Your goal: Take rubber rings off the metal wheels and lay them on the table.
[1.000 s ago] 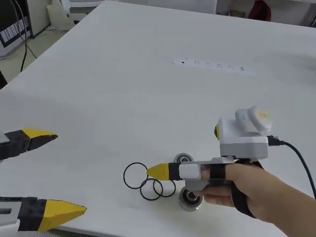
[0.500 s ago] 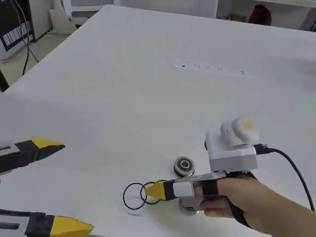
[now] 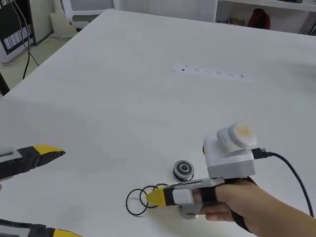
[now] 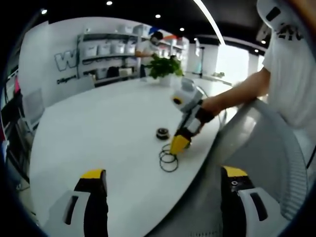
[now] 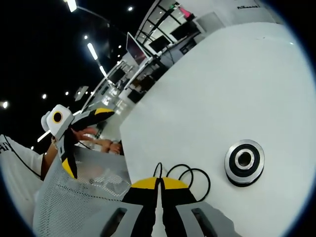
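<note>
The right gripper has its jaws pressed together, and a thin black ring comes out from between the tips, so it looks pinched there. In the head view this gripper is low over the table, near its front edge, with its tip among the loose rings that lie flat and overlap one another. A wheel stands just beyond the gripper, apart from the rings. A second wheel shows partly under the hand. The first wheel has a dark outer band, but I cannot tell whether that is rubber.

The left gripper is wide open and empty. It hangs well to the side, pointing toward the rings.

The step in hand seems to be laying a ring down with the others. The next move calls for parting the right jaws so the ring drops flat, then lifting clear without dragging the pile, and checking both wheels for a remaining ring.
</note>
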Demonstrator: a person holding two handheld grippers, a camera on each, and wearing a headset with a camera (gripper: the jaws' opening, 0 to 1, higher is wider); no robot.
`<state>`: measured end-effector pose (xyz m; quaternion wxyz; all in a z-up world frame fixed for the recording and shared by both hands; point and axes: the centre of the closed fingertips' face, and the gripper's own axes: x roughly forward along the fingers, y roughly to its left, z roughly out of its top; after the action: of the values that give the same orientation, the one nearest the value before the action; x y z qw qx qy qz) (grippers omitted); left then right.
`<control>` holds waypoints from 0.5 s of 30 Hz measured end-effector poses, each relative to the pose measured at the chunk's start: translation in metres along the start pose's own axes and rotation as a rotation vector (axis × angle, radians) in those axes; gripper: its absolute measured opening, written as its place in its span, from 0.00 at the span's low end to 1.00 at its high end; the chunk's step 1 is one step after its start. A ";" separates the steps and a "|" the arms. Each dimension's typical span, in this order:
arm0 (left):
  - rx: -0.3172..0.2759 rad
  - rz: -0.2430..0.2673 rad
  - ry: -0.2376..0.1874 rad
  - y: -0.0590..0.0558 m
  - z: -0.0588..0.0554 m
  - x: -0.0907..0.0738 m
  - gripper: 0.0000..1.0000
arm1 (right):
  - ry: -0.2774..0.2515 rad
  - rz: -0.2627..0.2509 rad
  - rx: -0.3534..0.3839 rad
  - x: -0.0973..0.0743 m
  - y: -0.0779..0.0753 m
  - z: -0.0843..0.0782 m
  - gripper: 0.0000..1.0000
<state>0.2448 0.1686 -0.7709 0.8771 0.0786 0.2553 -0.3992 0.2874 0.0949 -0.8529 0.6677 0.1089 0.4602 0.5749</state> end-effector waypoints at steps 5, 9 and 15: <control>0.003 -0.002 0.004 0.000 -0.001 -0.001 0.97 | 0.008 -0.018 -0.035 -0.001 -0.001 0.000 0.02; 0.003 0.003 0.005 0.000 -0.002 -0.002 0.97 | 0.009 -0.029 -0.069 -0.003 -0.001 0.002 0.04; -0.006 0.014 0.008 0.002 -0.004 -0.003 0.95 | -0.010 -0.060 -0.160 -0.010 -0.004 0.010 0.09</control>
<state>0.2429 0.1736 -0.7730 0.8791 0.0792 0.2593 -0.3920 0.2983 0.0891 -0.8452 0.6935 0.0444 0.4125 0.5890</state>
